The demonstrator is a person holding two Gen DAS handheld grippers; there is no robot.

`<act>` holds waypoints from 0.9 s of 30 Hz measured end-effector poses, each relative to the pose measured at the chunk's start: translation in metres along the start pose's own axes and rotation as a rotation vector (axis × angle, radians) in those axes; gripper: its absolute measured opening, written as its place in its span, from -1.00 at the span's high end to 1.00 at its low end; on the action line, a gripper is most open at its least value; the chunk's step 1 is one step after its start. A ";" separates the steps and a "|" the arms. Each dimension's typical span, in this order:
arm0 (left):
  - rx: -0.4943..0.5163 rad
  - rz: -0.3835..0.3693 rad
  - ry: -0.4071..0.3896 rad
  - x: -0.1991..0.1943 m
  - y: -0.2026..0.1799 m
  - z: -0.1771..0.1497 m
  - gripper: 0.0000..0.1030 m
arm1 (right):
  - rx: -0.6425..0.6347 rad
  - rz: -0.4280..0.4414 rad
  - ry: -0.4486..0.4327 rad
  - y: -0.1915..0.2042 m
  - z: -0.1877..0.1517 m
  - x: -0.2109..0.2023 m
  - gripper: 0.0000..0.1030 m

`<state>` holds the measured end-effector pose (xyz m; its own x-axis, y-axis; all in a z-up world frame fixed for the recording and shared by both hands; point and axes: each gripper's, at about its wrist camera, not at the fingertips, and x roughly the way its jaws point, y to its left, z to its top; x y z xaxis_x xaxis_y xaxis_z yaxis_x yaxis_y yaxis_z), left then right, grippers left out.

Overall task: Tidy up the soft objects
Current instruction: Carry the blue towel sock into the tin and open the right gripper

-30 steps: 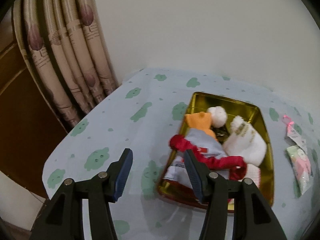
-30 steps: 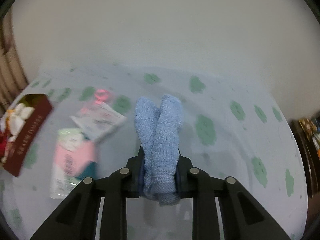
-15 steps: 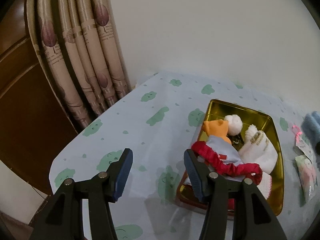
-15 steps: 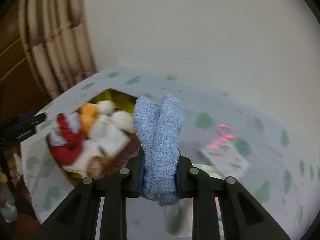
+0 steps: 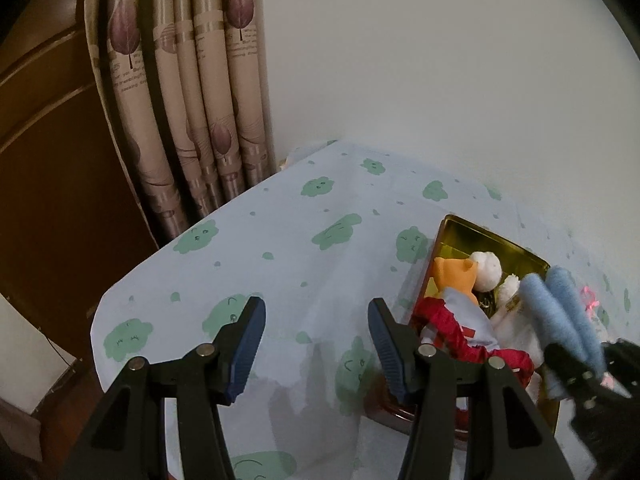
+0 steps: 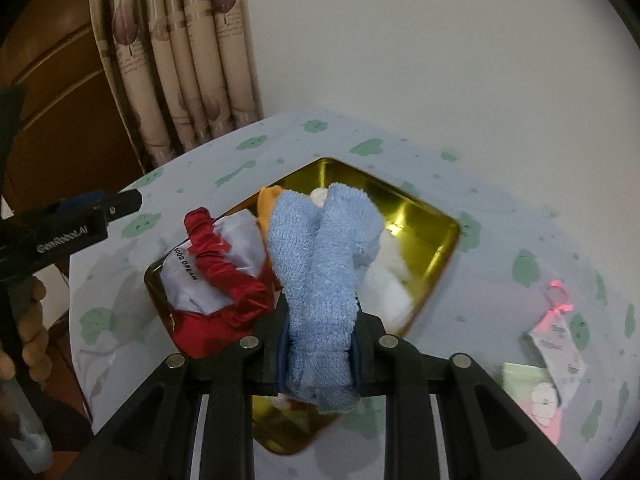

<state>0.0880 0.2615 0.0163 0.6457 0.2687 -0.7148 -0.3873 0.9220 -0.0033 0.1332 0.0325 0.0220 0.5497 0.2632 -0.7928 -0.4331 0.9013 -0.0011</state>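
While your left gripper (image 5: 316, 344) hangs wide apart with nothing between its blue pads, the left wrist view has it over the cloud-print tablecloth (image 5: 280, 264), just left of the gold tin (image 5: 480, 236). Tin contents there: an orange plush (image 5: 454, 274), a white pompom (image 5: 486, 272), a red and grey pouch (image 5: 460, 328), white soft items (image 5: 516, 316). Your blue towel (image 5: 560, 312) shows at the right edge, over the tin's right part, clamped in your right gripper (image 5: 580, 372). A curtain (image 5: 180, 100) hangs behind the table's far left corner.

Right wrist view: your right gripper (image 6: 320, 356) is closed down narrow on the blue towel (image 6: 324, 264), gripping near its lower end. Towel is folded double into two side-by-side rolls, long axis running straight out along the fingers, free rounded ends pointing away over the tin. It sits above the gold tin (image 6: 436, 256), whose corner points away from you. Inside: the red and grey pouch (image 6: 216, 272) at left, the orange plush (image 6: 266, 204) behind the towel, white soft items (image 6: 388, 280) at right; tin looks mostly full. Whether the towel touches the contents, can't tell. Two small packets (image 6: 556, 340) with a pink ribbon (image 6: 558, 300) lie on the tablecloth (image 6: 520, 232) right of the tin, apart from it. Your left gripper (image 6: 80, 224) shows at far left, beside the tin.
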 end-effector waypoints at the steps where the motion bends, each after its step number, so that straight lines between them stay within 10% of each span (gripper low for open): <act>1: -0.001 -0.001 0.001 0.000 0.000 0.000 -0.06 | -0.006 0.002 0.004 0.003 0.001 0.005 0.59; 15: -0.004 -0.009 0.027 0.007 0.000 -0.001 -0.06 | -0.017 -0.011 0.047 0.011 0.015 0.047 0.55; 27: -0.013 -0.015 0.023 0.007 -0.002 -0.001 -0.06 | 0.010 -0.016 -0.012 0.006 0.013 0.015 -0.26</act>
<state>0.0928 0.2612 0.0106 0.6363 0.2481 -0.7305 -0.3861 0.9222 -0.0231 0.1475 0.0465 0.0179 0.5652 0.2524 -0.7854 -0.4166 0.9091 -0.0077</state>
